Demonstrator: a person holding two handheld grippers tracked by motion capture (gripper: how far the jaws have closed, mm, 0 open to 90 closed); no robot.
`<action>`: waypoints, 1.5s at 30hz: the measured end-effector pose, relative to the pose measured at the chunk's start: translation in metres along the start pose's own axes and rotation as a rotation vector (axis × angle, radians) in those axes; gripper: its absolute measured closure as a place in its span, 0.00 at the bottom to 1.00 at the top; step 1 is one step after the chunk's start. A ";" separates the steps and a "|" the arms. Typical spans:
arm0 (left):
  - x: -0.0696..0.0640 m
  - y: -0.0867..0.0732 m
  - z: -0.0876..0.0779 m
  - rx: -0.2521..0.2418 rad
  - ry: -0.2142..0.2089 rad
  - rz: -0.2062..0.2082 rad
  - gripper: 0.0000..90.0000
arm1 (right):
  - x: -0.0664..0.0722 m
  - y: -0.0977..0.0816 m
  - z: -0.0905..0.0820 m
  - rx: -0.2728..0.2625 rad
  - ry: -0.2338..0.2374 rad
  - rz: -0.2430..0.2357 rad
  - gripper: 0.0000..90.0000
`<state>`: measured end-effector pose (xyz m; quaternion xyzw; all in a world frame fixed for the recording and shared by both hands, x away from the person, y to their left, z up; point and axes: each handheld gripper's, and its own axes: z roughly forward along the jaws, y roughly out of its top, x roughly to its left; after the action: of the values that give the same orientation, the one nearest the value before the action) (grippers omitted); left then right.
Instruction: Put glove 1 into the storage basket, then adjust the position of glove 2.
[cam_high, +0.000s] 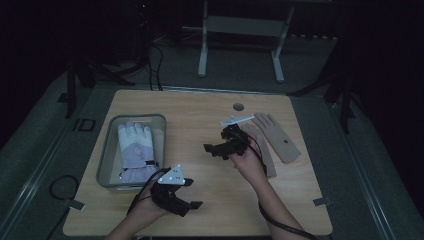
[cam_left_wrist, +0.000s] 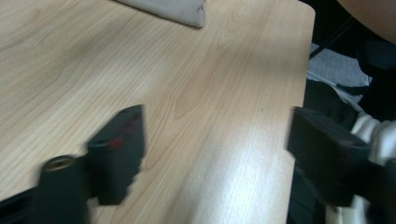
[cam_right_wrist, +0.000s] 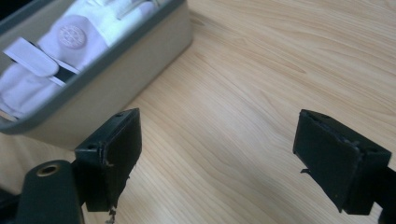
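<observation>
Both grippers, left gripper (cam_high: 192, 199) and right gripper (cam_high: 210, 149), are wide open and empty; reach slowly for the tan glove (cam_high: 277, 136), then lay it flat in the bin (cam_high: 106, 160).

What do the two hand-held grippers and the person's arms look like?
Both are black. The left hand-held gripper carries a grey three-cornered plate with dark dots, as does the right hand-held gripper, and a black cable trails from each. In the gripper views the jaws are thick, blocky and black. The forearms show no sleeves.
</observation>
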<state>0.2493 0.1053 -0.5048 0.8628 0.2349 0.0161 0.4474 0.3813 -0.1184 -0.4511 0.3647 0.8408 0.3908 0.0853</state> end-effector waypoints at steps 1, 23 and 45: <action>0.000 -0.002 0.003 -0.016 0.007 -0.008 0.16 | -0.002 -0.002 -0.001 0.003 -0.008 -0.001 0.17; 0.000 -0.036 0.048 0.042 0.073 0.053 0.16 | -0.046 -0.054 -0.019 -0.024 -0.080 0.023 0.15; -0.001 -0.038 0.047 0.040 0.067 0.086 0.16 | -0.108 -0.095 -0.063 0.006 -0.197 -0.012 0.28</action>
<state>0.2444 0.0878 -0.5625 0.8799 0.2125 0.0597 0.4208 0.3804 -0.2701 -0.4914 0.3967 0.8316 0.3501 0.1689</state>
